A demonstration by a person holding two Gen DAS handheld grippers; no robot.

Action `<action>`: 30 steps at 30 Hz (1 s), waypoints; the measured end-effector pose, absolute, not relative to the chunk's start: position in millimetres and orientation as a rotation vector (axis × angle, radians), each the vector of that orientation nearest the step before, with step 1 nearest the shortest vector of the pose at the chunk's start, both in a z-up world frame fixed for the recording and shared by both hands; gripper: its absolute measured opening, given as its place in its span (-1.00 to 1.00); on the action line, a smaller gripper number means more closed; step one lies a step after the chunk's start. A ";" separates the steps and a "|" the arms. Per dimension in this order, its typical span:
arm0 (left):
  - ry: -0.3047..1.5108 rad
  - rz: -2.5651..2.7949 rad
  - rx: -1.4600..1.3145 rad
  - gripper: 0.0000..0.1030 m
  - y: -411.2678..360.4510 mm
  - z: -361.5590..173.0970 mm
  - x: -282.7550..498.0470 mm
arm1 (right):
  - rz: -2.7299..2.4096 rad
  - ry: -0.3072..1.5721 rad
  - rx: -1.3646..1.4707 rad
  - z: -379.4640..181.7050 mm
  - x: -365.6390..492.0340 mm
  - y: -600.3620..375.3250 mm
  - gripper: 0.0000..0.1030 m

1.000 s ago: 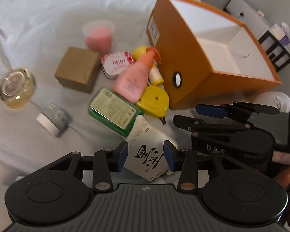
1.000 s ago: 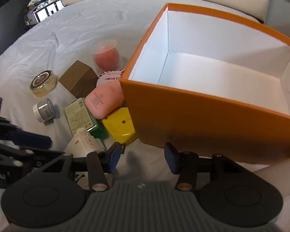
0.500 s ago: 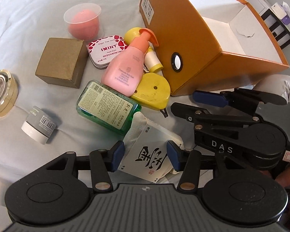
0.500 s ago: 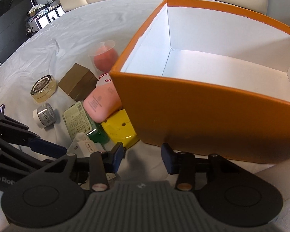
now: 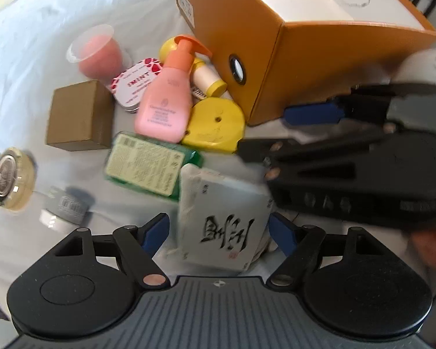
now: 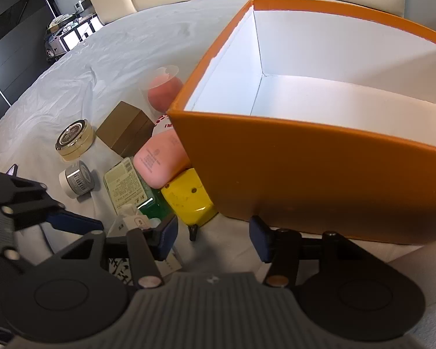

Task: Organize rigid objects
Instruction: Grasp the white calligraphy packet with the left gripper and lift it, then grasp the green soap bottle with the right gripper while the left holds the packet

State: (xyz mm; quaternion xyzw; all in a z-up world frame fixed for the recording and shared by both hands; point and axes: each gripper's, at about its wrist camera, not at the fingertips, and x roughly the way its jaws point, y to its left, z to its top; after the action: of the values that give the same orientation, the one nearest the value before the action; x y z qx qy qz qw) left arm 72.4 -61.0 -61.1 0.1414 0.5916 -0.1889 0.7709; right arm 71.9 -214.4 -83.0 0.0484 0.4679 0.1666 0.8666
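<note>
Left hand-held gripper (image 5: pixel 219 232) spread wide around white carton (image 5: pixel 222 218), pads not touching yet. Carton lies beside green box (image 5: pixel 148 164), near orange box (image 6: pixel 319 180), which is empty. Suggest closing squarely on the carton's flat sides, then lifting clear of the clutter. Right hand-held gripper (image 6: pixel 213 237) also spread, holding nothing, facing the orange wall. Wrinkled white sheet (image 6: pixel 101 67) underneath; cream padded panels behind.

Two close downward wrist views, shared orange box (image 5: pixel 305 67).
</note>
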 end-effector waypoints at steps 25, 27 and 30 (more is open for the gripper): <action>1.060 -0.069 -0.020 0.33 45.1 -2.1 57.4 | 0.463 0.903 -0.117 -68.5 59.3 -178.7 0.22; 1.052 -0.059 -0.048 0.33 53.9 -1.7 58.4 | 0.490 0.909 -0.155 -70.2 62.8 -167.4 0.23; 1.037 -0.062 -0.092 0.33 61.1 -4.5 58.0 | 0.497 0.892 -0.207 -69.4 68.7 -153.2 0.25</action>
State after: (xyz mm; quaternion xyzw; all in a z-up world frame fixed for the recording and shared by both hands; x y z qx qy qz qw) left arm 58.0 61.1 -4.5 -0.0438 0.4953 -0.0298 0.8671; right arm 68.7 -153.2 -69.4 -0.0990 0.4260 0.2376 0.8674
